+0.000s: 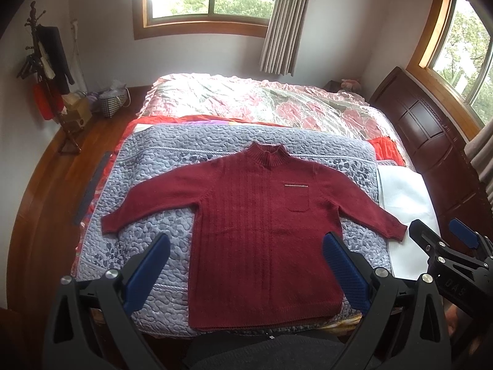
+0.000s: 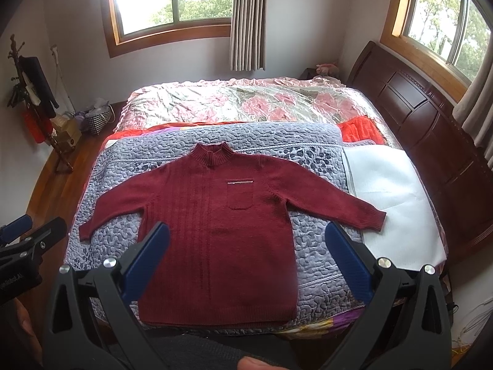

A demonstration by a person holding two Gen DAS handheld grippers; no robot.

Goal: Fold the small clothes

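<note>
Both tongs gape; sweater [image 1: 262, 231] hem partly hidden.

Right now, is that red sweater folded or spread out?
Spread out: the sweater lies flat on the quilt, both sleeves stretched sideways.

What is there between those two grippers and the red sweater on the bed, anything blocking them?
Nothing visible. The red sweater lies spread flat on the grey quilt, nothing on top of it. The left gripper and right gripper are both open, empty, above its lower half with clear space between.
</note>
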